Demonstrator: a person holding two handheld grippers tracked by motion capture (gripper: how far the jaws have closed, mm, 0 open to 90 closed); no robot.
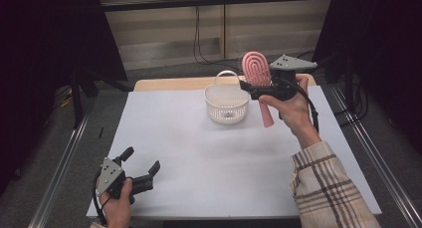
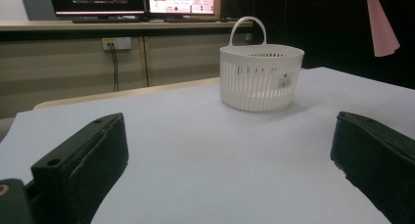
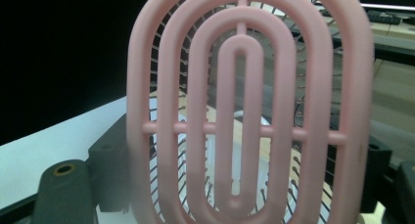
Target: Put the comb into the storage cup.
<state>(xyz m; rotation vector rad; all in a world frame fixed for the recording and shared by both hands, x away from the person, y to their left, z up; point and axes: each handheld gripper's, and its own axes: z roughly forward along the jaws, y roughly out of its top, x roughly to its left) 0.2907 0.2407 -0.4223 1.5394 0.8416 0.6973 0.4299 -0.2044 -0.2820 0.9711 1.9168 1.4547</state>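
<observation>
Table [image 1: 199, 153]: wooden top, covered by a white sheet; wood shows along the far edge. White slatted basket [image 1: 227, 104] with handle stands on the sheet, far centre, upright.

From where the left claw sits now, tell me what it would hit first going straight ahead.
Probably the white basket. The left claw, open and low over the white sheet, looks along bare sheet with the basket ahead, slightly right of centre. Depth is unclear, so it might just pass left of it.
</observation>
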